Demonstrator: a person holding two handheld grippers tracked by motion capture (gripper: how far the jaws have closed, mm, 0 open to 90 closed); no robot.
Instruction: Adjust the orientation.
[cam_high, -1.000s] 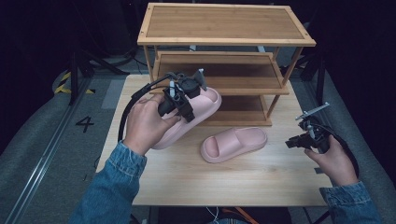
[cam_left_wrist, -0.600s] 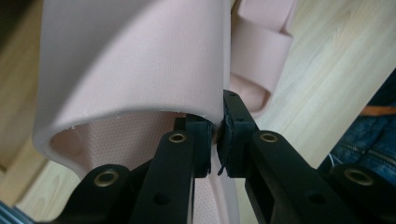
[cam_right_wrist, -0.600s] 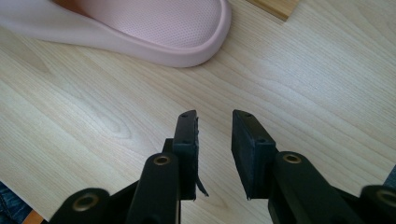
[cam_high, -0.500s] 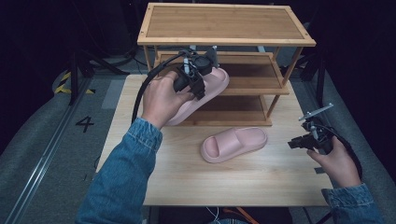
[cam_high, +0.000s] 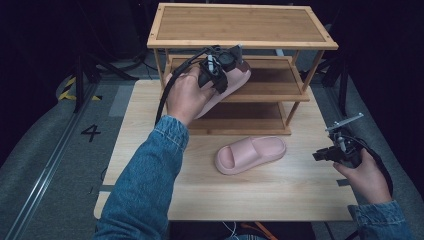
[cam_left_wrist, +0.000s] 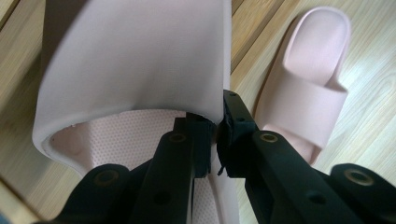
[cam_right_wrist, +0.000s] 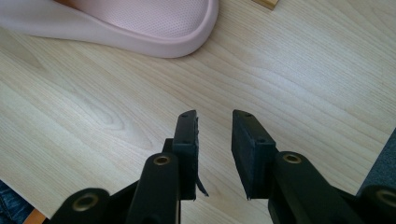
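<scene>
The soft pink foam slide sandal is up off the tabletop, held at the front edge of the middle shelf of the three-tier bamboo shoe rack, its toe end angled over that shelf. The left gripper has it by the edge of the strap: in the left gripper view the black jaws are pressed almost together with the thin pink strap wall pinched between them, and the dotted footbed shows just beneath. The left hand wraps the gripper's handle, a denim sleeve runs down to the bottom of the high view, and a black cable loops off the gripper.

Down on the pale wood tabletop lies the matching second pink slide sandal, sole down, in front of the rack's bottom shelf and apart from it. The left gripper view catches it too, beyond the held one.

Out at the right edge of the tabletop, the right gripper sits low in the right hand, pointing towards the lying sandal but well clear of it. Its jaws stand partly open, a clear gap between the pads, nothing held, bare wood under them and the rounded end of the sandal ahead.
</scene>
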